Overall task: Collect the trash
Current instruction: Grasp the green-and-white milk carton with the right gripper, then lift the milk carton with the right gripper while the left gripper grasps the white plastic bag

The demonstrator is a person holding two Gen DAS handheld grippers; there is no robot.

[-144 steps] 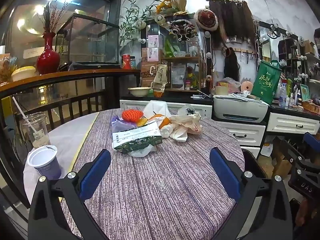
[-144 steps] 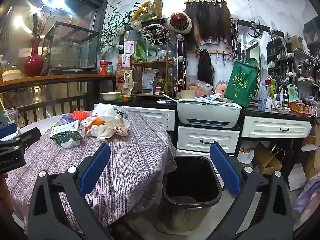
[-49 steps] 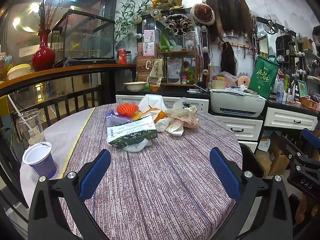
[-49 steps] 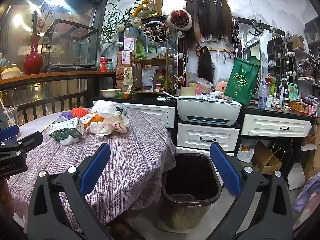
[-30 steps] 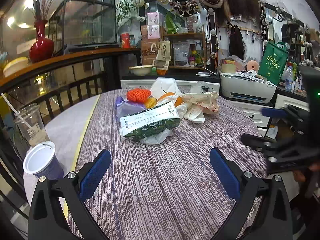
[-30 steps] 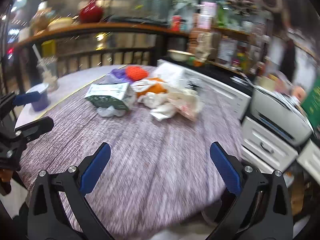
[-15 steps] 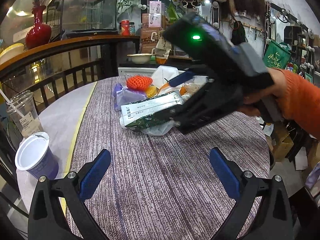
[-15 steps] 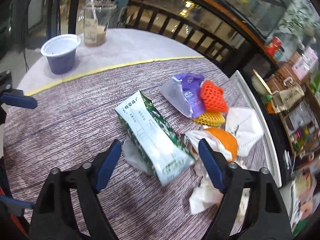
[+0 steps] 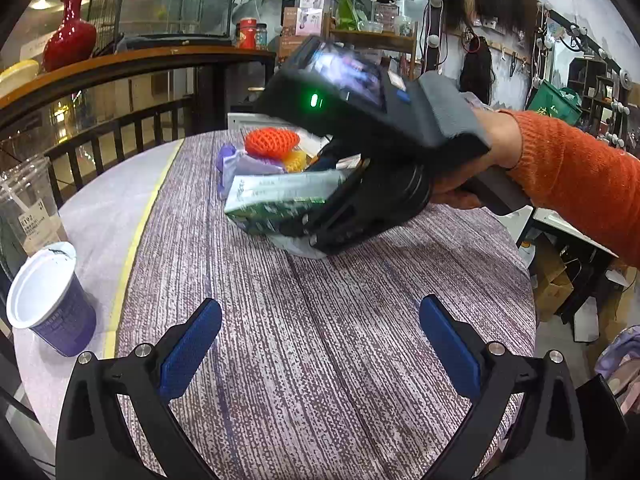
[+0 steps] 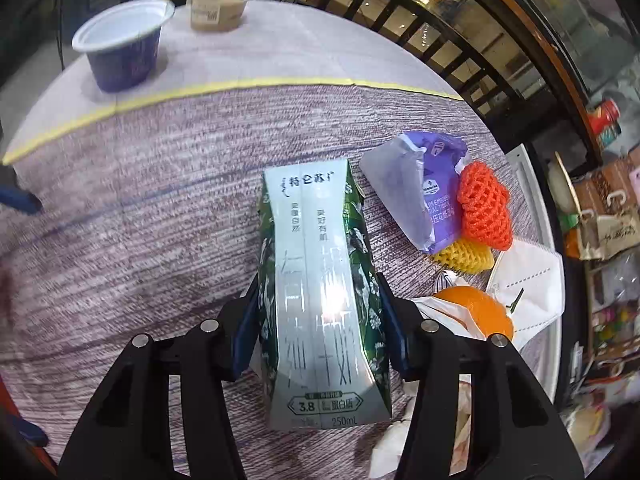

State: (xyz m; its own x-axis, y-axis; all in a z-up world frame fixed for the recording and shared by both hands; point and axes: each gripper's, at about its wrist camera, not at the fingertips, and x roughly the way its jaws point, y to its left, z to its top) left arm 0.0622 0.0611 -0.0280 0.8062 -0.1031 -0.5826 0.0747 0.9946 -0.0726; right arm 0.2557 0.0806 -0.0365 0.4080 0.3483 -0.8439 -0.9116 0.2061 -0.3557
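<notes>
A green and white milk carton (image 10: 320,276) lies in a pile of trash on the round table's striped cloth (image 9: 320,340). My right gripper (image 10: 320,312) is shut on the carton, its blue pads pressed to both sides; in the left wrist view the carton (image 9: 280,196) sits in that gripper (image 9: 340,200). Beside the carton lie a purple pouch (image 10: 420,196), an orange foam net (image 10: 484,204), a yellow net (image 10: 464,256), an orange (image 10: 472,308), a white mask (image 10: 528,280) and crumpled white wrappers (image 10: 420,432). My left gripper (image 9: 320,352) is open and empty over the near side of the table.
A purple cup with a white rim (image 9: 48,300) and a clear plastic drink cup (image 9: 28,208) stand at the table's left edge. A dark railing (image 9: 120,120) runs behind the table. Shelves and cabinets crowd the right side.
My right gripper has swung from the bin side over the table, dropped onto the trash pile and closed on the milk carton. My left gripper has edged forward and stayed open.
</notes>
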